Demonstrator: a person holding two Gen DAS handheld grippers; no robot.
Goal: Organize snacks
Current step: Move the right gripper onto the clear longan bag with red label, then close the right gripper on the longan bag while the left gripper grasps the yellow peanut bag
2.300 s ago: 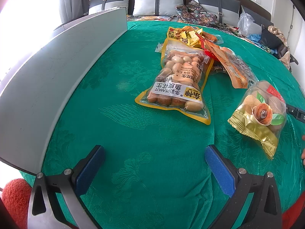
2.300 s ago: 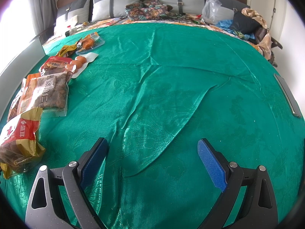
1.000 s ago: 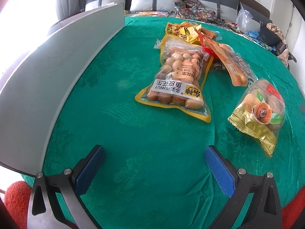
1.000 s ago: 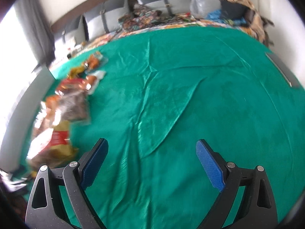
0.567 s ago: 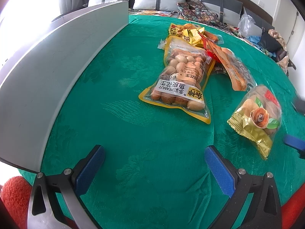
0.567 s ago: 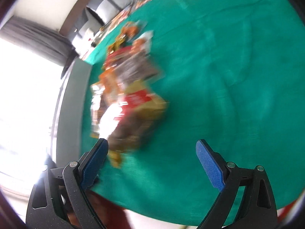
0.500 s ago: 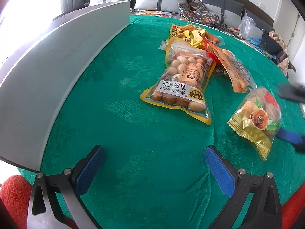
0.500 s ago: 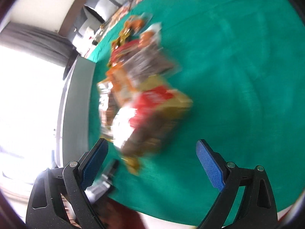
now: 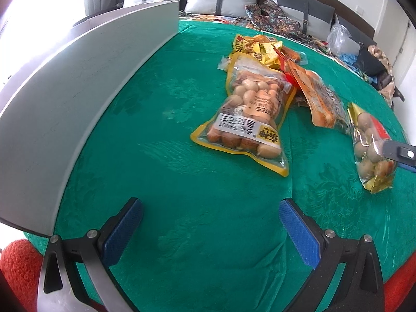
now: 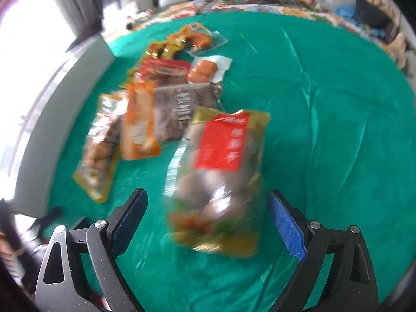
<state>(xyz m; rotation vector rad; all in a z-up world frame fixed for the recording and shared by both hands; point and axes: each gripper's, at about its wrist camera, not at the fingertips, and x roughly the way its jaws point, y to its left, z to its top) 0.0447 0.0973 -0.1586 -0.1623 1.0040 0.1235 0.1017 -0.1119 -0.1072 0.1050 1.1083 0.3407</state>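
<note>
Between my right gripper's [image 10: 208, 218] 2 spread fingers lies the gold snack bag [image 10: 221, 171], so closing comes next; my left gripper [image 9: 210, 230] gapes idle.

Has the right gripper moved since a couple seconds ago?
Yes. The right gripper has swung left, from bare green cloth to the snack pile; the gold-and-red bag now lies between its open fingers.

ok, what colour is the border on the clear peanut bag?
Yellow border on the clear peanut bag, clearest in the left wrist view.
</note>
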